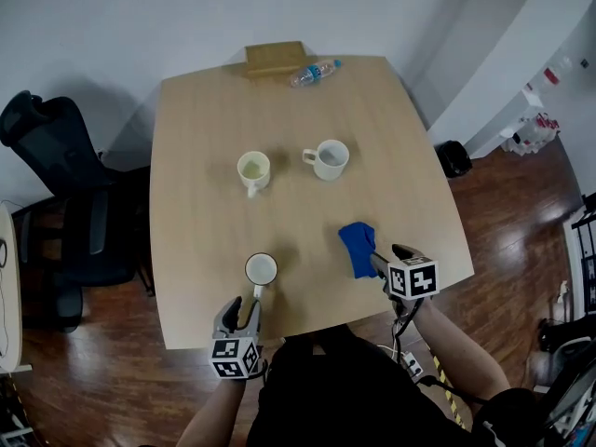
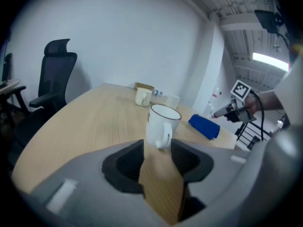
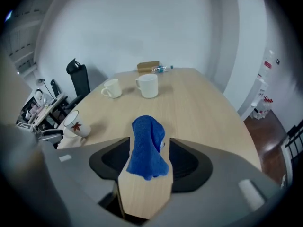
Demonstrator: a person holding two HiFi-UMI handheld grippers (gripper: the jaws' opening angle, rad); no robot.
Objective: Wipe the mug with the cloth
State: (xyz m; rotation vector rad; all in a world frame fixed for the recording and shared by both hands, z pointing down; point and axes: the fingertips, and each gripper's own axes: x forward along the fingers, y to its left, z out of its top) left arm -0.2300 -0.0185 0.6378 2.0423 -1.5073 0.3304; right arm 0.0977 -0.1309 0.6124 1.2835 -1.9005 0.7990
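A white mug [image 1: 261,269] with a dark rim stands near the front edge of the wooden table [image 1: 196,212], its handle toward me. My left gripper [image 1: 244,313] is just behind it, open; in the left gripper view the mug [image 2: 162,122] has its handle at the jaw tips of the left gripper [image 2: 158,150], with neither pad touching it. A bunched blue cloth [image 1: 358,245] lies at the front right. My right gripper [image 1: 378,264] is open around its near end. In the right gripper view the cloth [image 3: 147,148] rises between the spread pads, and the mug [image 3: 75,125] shows a red leaf.
Two more white mugs [image 1: 253,169] [image 1: 328,159] stand at the table's middle. A plastic bottle [image 1: 313,73] lies beside a wooden box [image 1: 276,58] at the far edge. A black office chair [image 1: 65,194] stands left of the table. Shelving and clutter are on the floor at the right.
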